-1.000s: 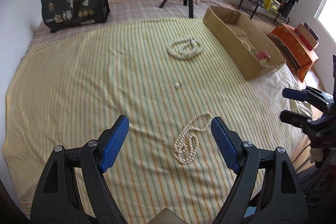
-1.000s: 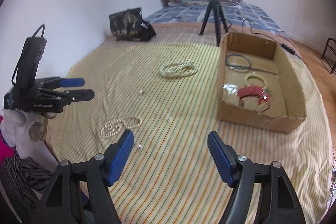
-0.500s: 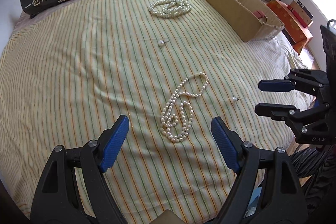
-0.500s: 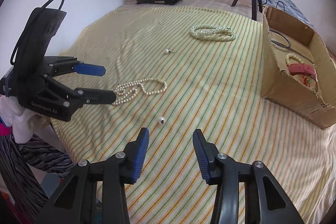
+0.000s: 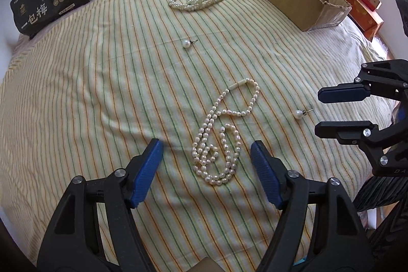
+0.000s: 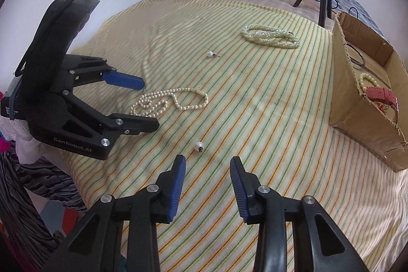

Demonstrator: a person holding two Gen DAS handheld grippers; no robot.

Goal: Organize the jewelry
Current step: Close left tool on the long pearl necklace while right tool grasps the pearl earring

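Left wrist view: bed [image 5: 76,106] now fills frame, both units having dropped closer; left hand-held gripper [image 5: 206,165] released, straddling pearl necklace [image 5: 219,134]; right hand-held gripper [image 6: 207,182] narrowed but empty, near pearl earring [image 6: 199,145], grasps likely imminent

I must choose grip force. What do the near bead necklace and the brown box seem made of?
Near necklace: pearl or imitation pearl, glossy off-white, uneven beads; which one is unclear.
Brown box: corrugated cardboard, matte, with ragged torn edges.
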